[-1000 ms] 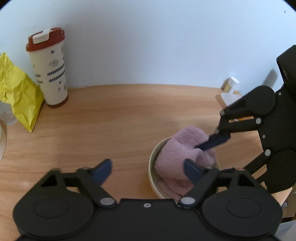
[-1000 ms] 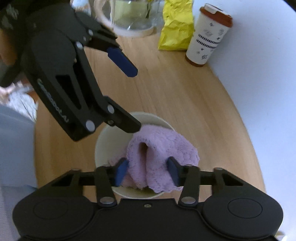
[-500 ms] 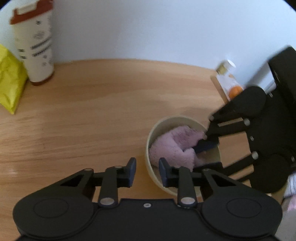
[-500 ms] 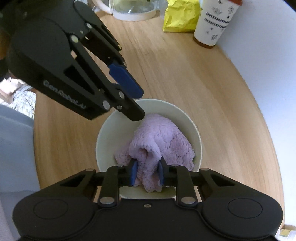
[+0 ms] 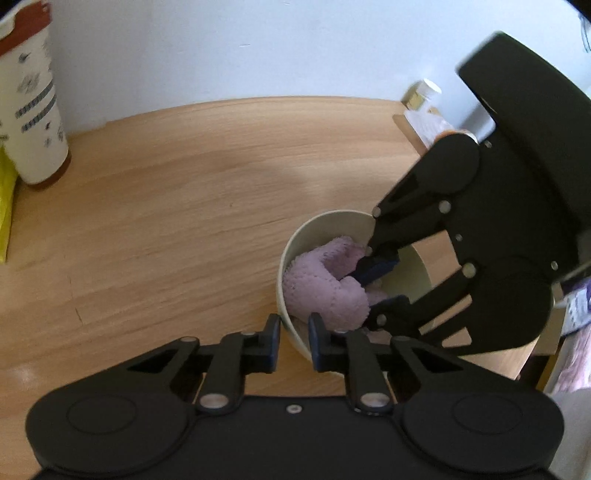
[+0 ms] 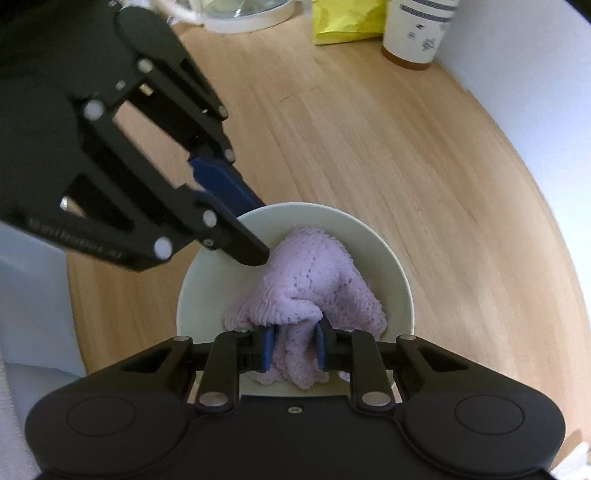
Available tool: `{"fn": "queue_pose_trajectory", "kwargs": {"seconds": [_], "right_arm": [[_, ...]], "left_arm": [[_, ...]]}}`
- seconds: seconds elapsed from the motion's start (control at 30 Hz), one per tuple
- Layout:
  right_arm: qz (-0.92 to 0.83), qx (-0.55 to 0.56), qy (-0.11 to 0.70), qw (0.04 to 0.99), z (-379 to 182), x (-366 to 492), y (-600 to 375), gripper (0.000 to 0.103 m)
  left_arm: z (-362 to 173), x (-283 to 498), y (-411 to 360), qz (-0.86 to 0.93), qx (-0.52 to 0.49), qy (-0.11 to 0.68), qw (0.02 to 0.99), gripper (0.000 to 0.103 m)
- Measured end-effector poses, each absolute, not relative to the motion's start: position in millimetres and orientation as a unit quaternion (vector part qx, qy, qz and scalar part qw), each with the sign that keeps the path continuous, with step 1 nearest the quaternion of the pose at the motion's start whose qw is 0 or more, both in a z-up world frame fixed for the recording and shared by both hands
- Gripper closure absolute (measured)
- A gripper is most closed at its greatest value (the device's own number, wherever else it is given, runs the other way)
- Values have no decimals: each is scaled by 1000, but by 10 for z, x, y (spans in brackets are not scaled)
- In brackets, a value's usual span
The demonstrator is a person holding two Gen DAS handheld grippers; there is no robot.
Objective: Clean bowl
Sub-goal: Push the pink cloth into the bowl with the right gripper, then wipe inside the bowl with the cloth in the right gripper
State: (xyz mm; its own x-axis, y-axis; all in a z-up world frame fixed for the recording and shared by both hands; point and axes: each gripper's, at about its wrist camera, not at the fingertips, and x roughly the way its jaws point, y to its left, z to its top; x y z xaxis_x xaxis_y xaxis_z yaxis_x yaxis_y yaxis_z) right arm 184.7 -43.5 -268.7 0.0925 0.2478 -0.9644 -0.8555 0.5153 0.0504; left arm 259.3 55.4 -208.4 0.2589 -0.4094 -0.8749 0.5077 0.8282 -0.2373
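A cream bowl (image 5: pixel 334 220) (image 6: pixel 384 254) stands on the wooden table with a pink fluffy cloth (image 5: pixel 321 284) (image 6: pixel 317 280) bunched inside it. My left gripper (image 5: pixel 293 341) is shut on the bowl's near rim, one finger outside and one inside; it also shows in the right wrist view (image 6: pixel 236 229). My right gripper (image 6: pixel 293 349) is shut on the pink cloth and presses it into the bowl; it also shows in the left wrist view (image 5: pixel 376 284).
A white paper cup with a red lid (image 5: pixel 27 110) (image 6: pixel 417 33) and a yellow bag (image 6: pixel 347 18) stand at the far side by the white wall. A glass pitcher base (image 6: pixel 243 11) is near them. A small bottle (image 5: pixel 424 99) sits past the table's right edge.
My left gripper has closed from wide open onto the bowl's rim. My right gripper has tightened on the cloth and pushed it lower into the bowl.
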Motion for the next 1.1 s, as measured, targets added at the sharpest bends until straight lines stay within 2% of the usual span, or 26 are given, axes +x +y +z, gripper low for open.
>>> {"fn": "queue_pose_trajectory", "kwargs": {"seconds": [0.5,0.87,1.1], "right_arm": [[371,-169,529,744,-2623,1938,-454,79],[316,-46,496,808,-2496,1839,-731,81],[242,-15,534,810,-2489,1889,-772,81]], "left_arm": [[-2002,2468,581,-311,87,524,788,87],[-2037,2436,603,-299,65,524,795,86],[-2066,2398,575,-288,56,525,799,86]]}}
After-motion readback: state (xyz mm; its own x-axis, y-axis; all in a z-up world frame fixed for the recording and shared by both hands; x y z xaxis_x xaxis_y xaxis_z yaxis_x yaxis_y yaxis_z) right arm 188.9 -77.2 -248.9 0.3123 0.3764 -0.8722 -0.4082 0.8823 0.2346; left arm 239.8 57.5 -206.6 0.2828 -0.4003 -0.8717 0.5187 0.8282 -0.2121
